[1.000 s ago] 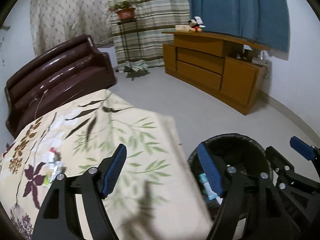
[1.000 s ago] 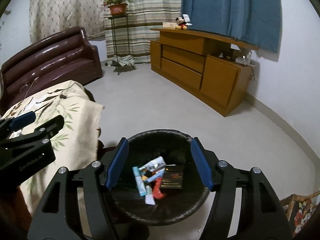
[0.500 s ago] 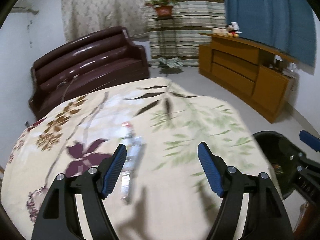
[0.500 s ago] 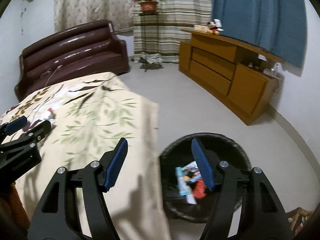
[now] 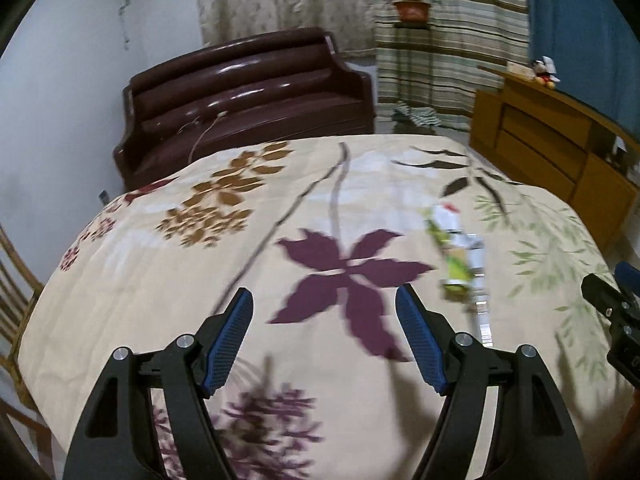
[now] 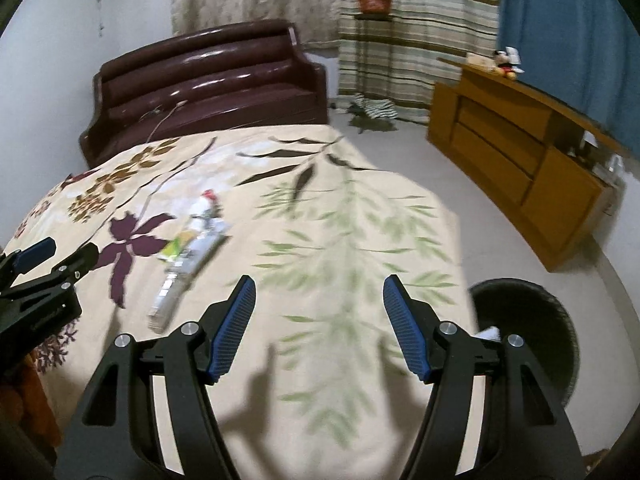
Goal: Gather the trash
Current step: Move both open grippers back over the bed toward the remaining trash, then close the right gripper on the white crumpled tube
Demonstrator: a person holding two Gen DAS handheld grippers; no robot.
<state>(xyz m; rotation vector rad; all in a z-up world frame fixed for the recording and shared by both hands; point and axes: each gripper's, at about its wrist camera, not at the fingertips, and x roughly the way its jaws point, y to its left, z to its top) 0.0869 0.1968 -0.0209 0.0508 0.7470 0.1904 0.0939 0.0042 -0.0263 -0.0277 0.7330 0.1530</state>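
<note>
Crumpled wrappers (image 5: 460, 252), white, green and silver, lie on the floral cloth of the table (image 5: 240, 264); they also show in the right wrist view (image 6: 188, 248). My left gripper (image 5: 324, 340) is open and empty above the cloth, left of the wrappers. My right gripper (image 6: 318, 328) is open and empty over the cloth, right of the wrappers. A black trash bin (image 6: 532, 320) stands on the floor at the table's right, with trash partly hidden behind my right finger.
A dark brown sofa (image 5: 248, 96) stands behind the table. A wooden cabinet (image 6: 520, 152) lines the right wall. A plant stand (image 6: 372, 4) is by the striped curtain. A wooden chair (image 5: 12, 280) is at the left edge.
Both grippers have swung left, from over the bin to over the table. The wrappers have come into closer view. Both stay open.
</note>
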